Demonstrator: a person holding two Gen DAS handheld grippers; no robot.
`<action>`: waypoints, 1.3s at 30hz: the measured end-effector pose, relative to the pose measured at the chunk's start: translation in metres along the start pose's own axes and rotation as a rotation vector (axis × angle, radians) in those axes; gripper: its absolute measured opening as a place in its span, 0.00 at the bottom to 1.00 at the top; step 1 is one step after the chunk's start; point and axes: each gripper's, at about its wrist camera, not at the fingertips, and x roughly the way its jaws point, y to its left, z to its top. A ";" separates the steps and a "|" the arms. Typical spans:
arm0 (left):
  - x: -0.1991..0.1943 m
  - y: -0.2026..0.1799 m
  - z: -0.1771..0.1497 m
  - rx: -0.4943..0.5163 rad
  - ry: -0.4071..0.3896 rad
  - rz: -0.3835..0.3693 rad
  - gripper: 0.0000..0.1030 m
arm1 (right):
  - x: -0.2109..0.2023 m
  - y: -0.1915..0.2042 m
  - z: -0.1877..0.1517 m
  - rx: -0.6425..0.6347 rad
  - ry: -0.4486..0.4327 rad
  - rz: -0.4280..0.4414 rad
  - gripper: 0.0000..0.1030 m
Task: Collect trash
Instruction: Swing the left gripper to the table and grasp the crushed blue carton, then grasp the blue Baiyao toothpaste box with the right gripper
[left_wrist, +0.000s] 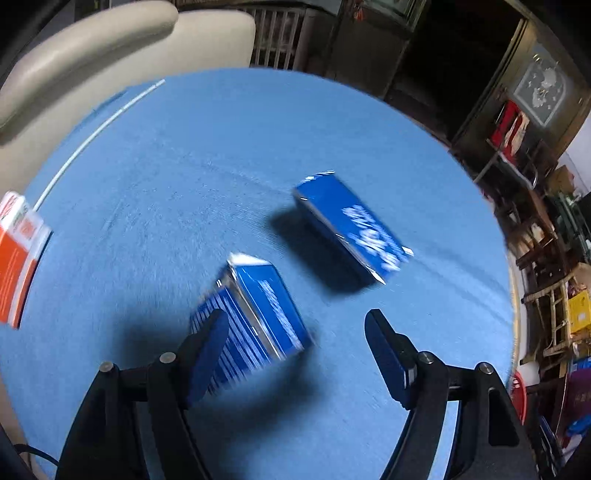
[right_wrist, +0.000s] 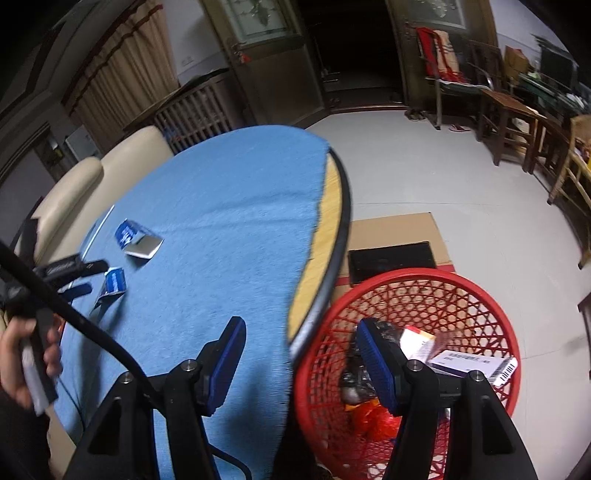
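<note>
Two blue cartons lie on the blue tablecloth (left_wrist: 184, 166). The near carton (left_wrist: 258, 314) sits between the fingers of my left gripper (left_wrist: 295, 332), close to the left finger; the jaws stand wide open. The far carton (left_wrist: 354, 229) lies beyond it to the right. In the right wrist view both cartons, one (right_wrist: 114, 282) and the other (right_wrist: 135, 238), lie at the table's left by my left gripper (right_wrist: 79, 278). My right gripper (right_wrist: 301, 350) is open and empty, over the table edge and a red mesh trash basket (right_wrist: 476, 295) holding boxes and wrappers.
An orange and white box (left_wrist: 16, 258) lies at the table's left edge. A cream sofa (left_wrist: 92, 55) stands behind the table. A flat cardboard sheet (right_wrist: 399, 232) lies on the floor beyond the basket. Wooden chairs (right_wrist: 509, 122) stand at the right.
</note>
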 end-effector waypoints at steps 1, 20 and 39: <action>0.008 0.002 0.005 0.005 0.015 0.005 0.75 | 0.000 0.003 -0.001 -0.007 0.001 0.000 0.64; 0.031 0.039 0.008 0.052 0.021 -0.008 0.54 | 0.039 0.082 0.025 -0.160 0.037 0.077 0.64; -0.020 0.062 -0.021 0.600 0.031 -0.170 0.75 | 0.089 0.182 0.045 -0.332 0.102 0.209 0.65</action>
